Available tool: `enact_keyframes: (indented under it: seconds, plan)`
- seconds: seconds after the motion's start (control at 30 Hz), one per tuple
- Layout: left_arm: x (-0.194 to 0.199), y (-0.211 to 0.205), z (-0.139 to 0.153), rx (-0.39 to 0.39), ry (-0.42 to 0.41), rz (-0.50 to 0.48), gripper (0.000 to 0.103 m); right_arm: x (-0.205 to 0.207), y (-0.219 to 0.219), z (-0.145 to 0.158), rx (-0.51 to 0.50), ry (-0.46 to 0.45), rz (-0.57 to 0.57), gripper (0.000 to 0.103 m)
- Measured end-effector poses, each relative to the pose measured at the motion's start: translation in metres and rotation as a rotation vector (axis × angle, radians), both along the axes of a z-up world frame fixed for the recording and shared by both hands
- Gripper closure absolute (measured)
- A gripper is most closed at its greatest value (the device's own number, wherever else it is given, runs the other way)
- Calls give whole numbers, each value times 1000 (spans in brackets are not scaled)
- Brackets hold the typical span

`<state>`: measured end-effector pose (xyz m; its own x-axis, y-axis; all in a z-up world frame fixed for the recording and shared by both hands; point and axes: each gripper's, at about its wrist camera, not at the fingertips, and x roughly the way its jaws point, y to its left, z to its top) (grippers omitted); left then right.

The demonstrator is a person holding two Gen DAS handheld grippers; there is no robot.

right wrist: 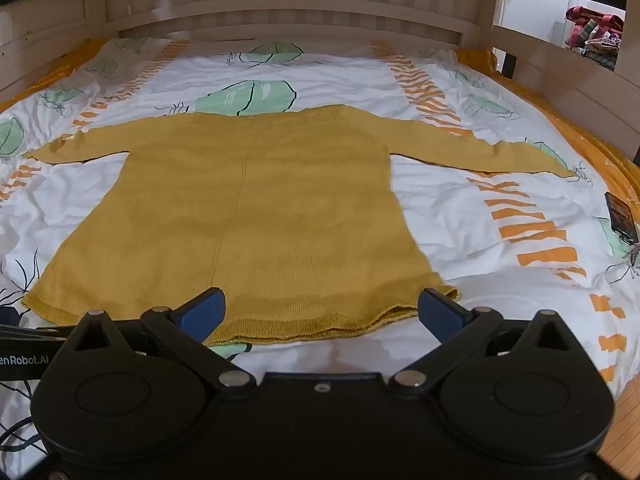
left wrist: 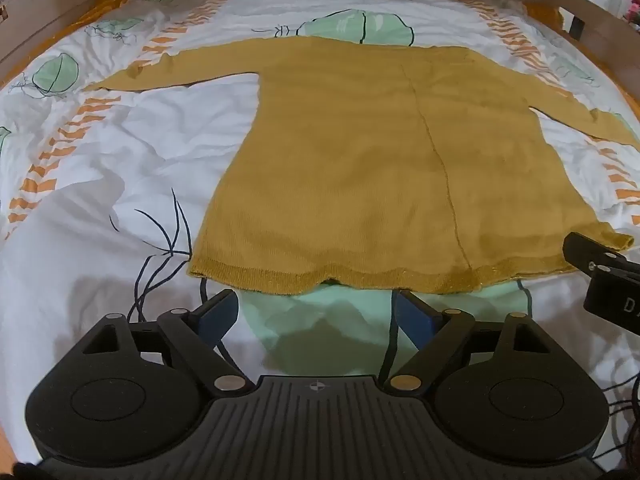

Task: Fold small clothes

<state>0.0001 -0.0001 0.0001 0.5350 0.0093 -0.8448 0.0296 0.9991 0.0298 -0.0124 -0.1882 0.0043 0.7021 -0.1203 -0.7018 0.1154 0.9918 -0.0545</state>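
Note:
A mustard-yellow knit sweater (left wrist: 360, 152) lies flat on the bed, sleeves spread to both sides, hem nearest me. It also shows in the right wrist view (right wrist: 256, 216). My left gripper (left wrist: 318, 312) is open and empty, just short of the hem's middle-left part. My right gripper (right wrist: 320, 312) is open and empty, its blue fingers (right wrist: 204, 312) over the hem near the sweater's right corner. The right gripper's body shows at the right edge of the left wrist view (left wrist: 600, 276).
The bed has a white duvet (right wrist: 460, 216) with green leaf and orange stripe prints. A wooden bed frame (right wrist: 280, 12) rings the far side. A dark phone-like object (right wrist: 622, 214) lies at the bed's right edge. Clothes hang beyond the frame (right wrist: 596, 32).

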Motion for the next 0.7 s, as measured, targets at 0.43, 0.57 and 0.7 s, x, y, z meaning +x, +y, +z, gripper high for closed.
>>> enact_keyframes:
  seconds: [0.43,0.57,0.7]
  plan:
    - [1,5,-2,-4,0,21,17,0,1,1,-1,1,0,1]
    - [0,5,-3,-3,-4,21,17,1,3,-1,1,4,-1,1]
    - [2,8,-3,-4,-4,23,17,1,3,-1,1,5,1,1]
